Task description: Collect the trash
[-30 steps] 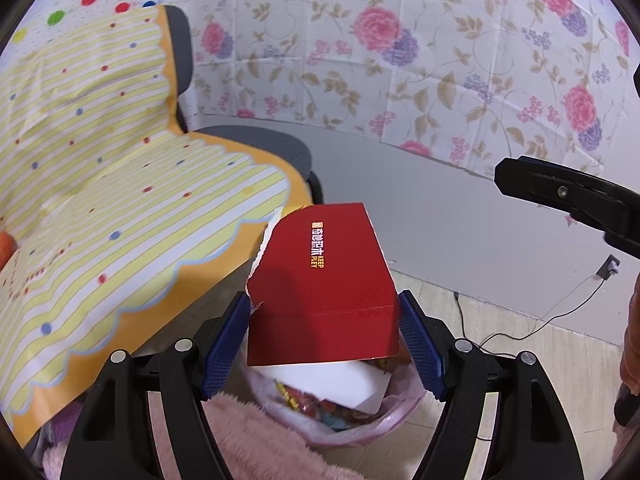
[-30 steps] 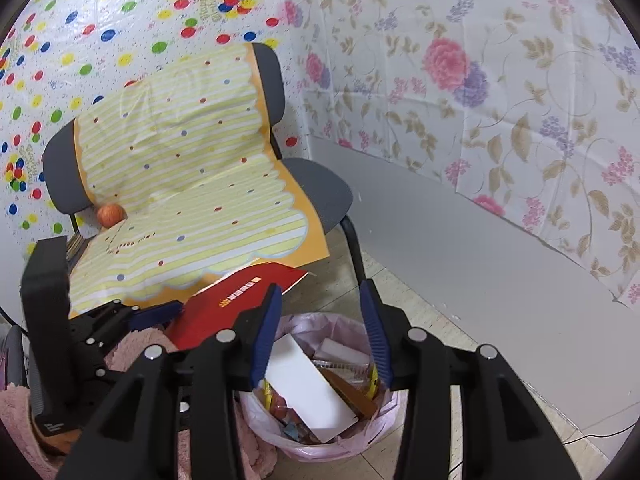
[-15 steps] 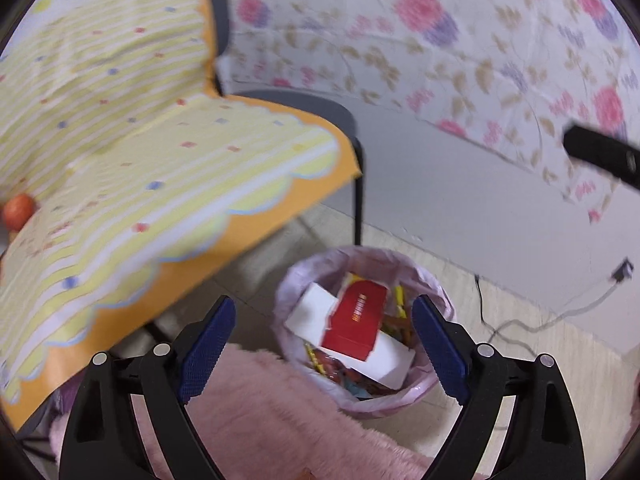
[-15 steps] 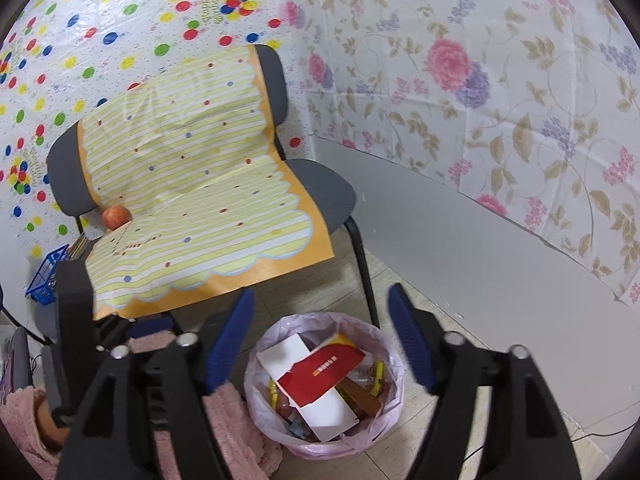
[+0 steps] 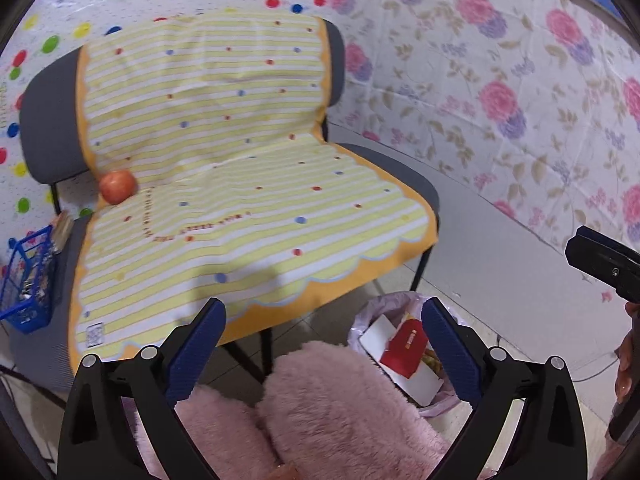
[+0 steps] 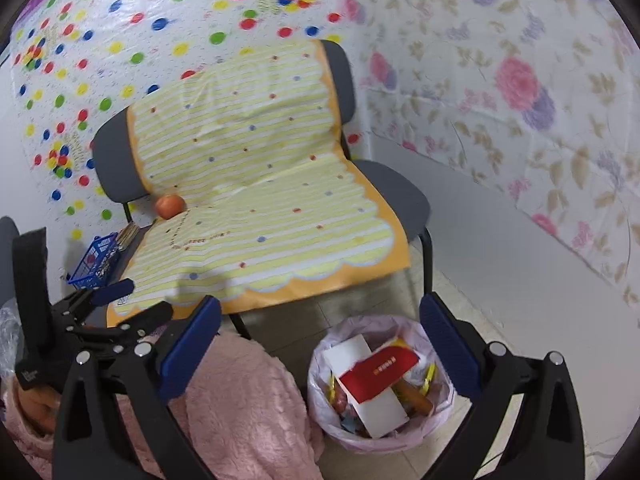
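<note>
Trash sits in the pink-lined bin (image 6: 382, 380) on the floor, the red box (image 6: 378, 372) lying on a white carton (image 6: 376, 400) at the top of the pile, below and between the right gripper (image 6: 320, 344) fingers. Both the right gripper and the left gripper (image 5: 324, 340) are opening wide, nothing between their blue pads. Ahead of the left fingers stands a chair (image 5: 416, 184) with an apple (image 5: 117, 186) on its striped cover (image 5: 240, 200).

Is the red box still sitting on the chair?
No, the red box lies inside the lined trash bin on the floor, beside the chair.

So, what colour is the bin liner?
Pale pink liner; clearest in the right wrist view.
</note>
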`<action>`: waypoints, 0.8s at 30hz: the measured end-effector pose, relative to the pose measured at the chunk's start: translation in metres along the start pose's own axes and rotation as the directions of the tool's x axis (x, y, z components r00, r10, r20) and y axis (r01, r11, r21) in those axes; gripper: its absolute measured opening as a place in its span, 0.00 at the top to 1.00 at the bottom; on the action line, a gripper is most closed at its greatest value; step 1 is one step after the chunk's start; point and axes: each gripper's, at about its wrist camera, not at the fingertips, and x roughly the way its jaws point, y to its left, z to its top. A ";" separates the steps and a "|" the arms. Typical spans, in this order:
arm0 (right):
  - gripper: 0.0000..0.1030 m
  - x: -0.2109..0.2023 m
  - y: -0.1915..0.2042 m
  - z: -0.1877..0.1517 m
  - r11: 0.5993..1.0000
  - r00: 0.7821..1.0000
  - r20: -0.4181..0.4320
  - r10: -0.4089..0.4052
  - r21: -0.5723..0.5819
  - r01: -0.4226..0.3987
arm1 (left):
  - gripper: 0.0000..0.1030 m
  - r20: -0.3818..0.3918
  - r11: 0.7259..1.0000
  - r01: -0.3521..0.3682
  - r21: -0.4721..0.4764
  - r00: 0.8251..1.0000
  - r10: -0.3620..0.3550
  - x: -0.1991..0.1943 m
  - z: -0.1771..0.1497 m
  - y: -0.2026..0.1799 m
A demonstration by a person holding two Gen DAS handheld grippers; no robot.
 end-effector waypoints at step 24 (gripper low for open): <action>0.06 0.031 0.115 0.044 0.967 0.996 0.016 0.093 -0.241 -0.086 | 0.06 -0.002 0.894 -0.418 -0.161 0.906 0.423 -0.083 0.008 0.095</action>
